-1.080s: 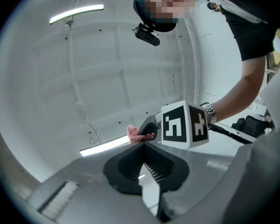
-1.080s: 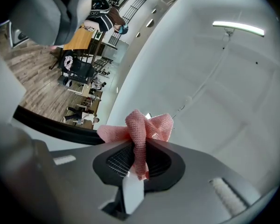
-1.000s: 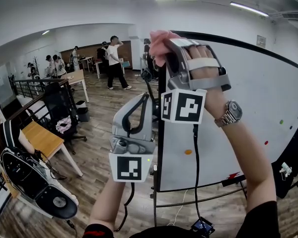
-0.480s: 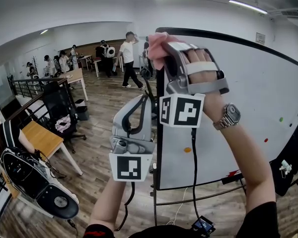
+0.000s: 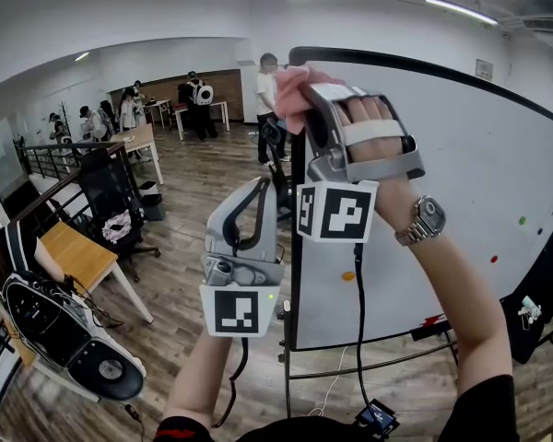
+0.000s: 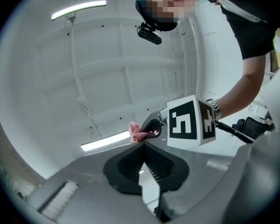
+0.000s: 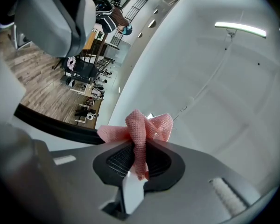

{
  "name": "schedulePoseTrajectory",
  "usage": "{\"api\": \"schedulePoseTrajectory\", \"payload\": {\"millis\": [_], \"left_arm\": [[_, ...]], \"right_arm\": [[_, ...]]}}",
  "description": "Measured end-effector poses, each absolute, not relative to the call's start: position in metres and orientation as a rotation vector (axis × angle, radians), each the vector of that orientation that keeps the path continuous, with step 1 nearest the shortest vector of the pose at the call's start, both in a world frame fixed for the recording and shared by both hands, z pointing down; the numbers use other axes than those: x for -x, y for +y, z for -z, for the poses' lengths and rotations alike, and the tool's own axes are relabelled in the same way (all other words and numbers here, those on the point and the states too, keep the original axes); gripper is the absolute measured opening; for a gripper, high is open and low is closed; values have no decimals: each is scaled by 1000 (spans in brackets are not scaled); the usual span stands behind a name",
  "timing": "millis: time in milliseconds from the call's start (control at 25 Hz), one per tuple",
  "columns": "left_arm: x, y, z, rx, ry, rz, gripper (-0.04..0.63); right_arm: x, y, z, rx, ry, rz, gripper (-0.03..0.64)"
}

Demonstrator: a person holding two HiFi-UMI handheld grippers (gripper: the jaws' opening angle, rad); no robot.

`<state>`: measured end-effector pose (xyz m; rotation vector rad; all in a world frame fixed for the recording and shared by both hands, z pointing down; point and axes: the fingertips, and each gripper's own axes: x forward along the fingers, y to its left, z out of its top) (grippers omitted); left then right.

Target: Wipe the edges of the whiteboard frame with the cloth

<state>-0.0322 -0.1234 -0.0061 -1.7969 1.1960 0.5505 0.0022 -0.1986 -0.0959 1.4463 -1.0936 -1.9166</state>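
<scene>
A large whiteboard (image 5: 442, 191) with a black frame (image 5: 296, 247) stands on a wheeled stand. My right gripper (image 5: 306, 90) is raised to the frame's top left corner, shut on a pink cloth (image 5: 290, 83) that touches the black top edge (image 7: 51, 127). In the right gripper view the pink cloth (image 7: 142, 132) bunches out between the shut jaws. My left gripper (image 5: 258, 191) hangs lower, just left of the frame's left side, jaws shut on nothing and pointing up; its view shows the pink cloth (image 6: 137, 132) and the right gripper's marker cube (image 6: 189, 122) above it.
Several people (image 5: 269, 109) stand or walk in the office behind. A wooden desk (image 5: 78, 261) and a black chair (image 5: 111, 201) stand at the left, with a seated person (image 5: 9, 256) and bags at the lower left. The board's stand (image 5: 350, 371) and cables lie below.
My right gripper with the cloth has shifted slightly down and left at the top corner. The left gripper drifted a little left. A person in white walked rightward behind the board.
</scene>
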Motion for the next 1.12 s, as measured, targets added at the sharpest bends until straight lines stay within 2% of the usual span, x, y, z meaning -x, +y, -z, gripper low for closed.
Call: {"api": "schedulePoseTrajectory", "payload": {"millis": [1120], "left_arm": [[34,-132,-6,1834,1217,-518,-2]], "right_arm": [[10,-203,70,-1323,-829,1895,51]]}}
